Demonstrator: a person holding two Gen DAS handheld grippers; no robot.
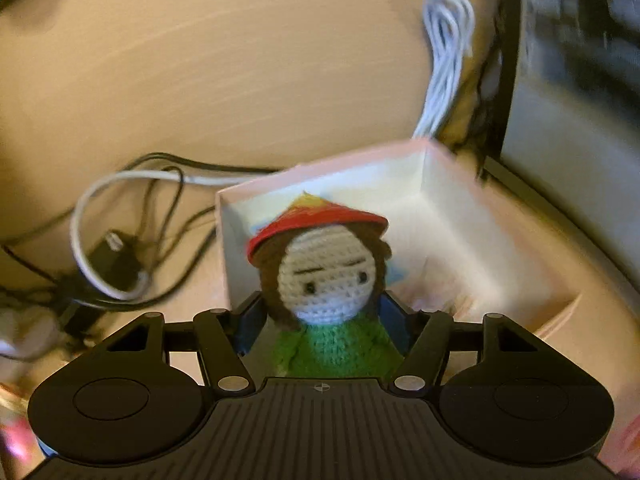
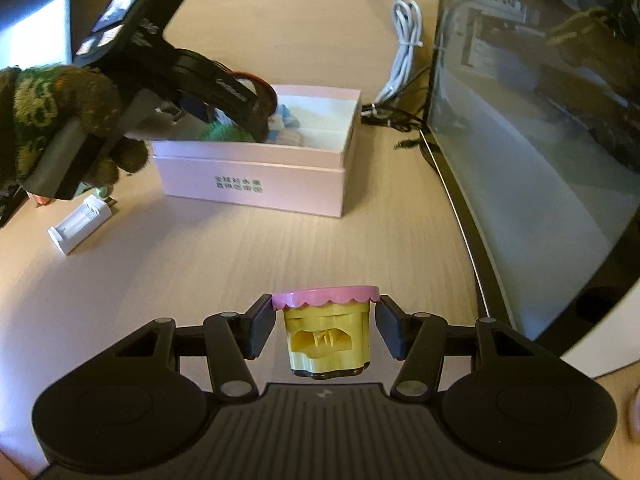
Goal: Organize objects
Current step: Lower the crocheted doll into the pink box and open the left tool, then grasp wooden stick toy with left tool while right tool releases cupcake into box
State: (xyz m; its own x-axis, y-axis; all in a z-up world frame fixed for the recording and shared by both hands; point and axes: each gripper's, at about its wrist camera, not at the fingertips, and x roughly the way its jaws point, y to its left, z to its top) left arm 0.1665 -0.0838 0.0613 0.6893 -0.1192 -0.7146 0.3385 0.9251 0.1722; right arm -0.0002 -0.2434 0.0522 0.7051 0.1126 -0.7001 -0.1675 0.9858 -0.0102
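My left gripper (image 1: pixel 320 312) is shut on a crochet doll (image 1: pixel 326 276) with a red hat, brown hair and a green body. It holds the doll over the open pink box (image 1: pixel 472 200). In the right wrist view the left gripper (image 2: pixel 260 120) reaches into the pink box (image 2: pixel 256 184), with the doll's green body (image 2: pixel 222 132) just visible. My right gripper (image 2: pixel 326 328) is shut on a yellow toy cup with a scalloped pink lid (image 2: pixel 326 320), held above the wooden desk in front of the box.
A white bundled cable (image 2: pixel 404 52) lies behind the box. A tangle of black and white cables (image 1: pixel 120 248) lies left of it. A white plastic holder (image 2: pixel 82 222) lies on the desk at left. A dark monitor (image 2: pixel 540 120) stands along the right.
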